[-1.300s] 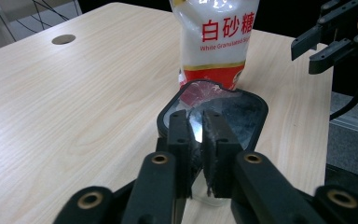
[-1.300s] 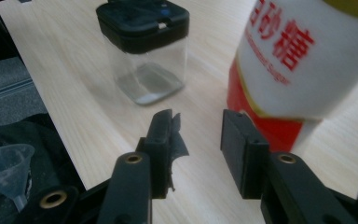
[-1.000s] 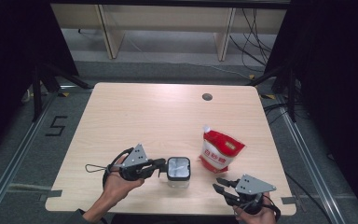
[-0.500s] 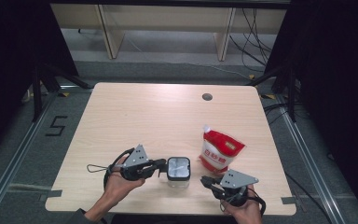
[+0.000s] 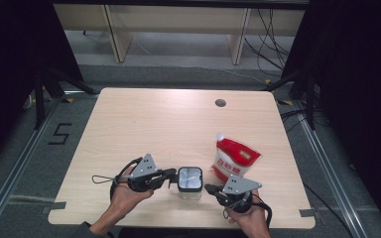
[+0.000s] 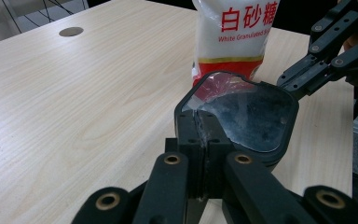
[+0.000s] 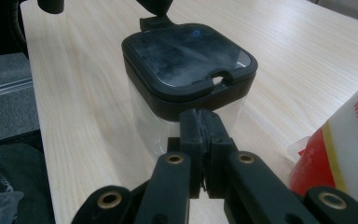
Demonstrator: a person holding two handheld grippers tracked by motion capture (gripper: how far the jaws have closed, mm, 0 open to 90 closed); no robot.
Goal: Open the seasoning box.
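Since a second ago the right gripper (image 5: 209, 188), jaws just clenching empty, has slid to the lidded jar (image 5: 189, 179) beside the sugar bag (image 5: 234, 159), while the left gripper (image 5: 172, 173) pinches its lid tab, so prying the lid comes next.

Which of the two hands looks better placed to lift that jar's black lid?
Probably the right gripper: its closed jaws sit at the container, just under the lid. The left gripper is already clamped on the lid's edge, steadying it.

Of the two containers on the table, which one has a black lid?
The clear jar between the two hand-held grippers has the black lid. The other, the red and white sugar bag, is a soft pouch with a small white spout.
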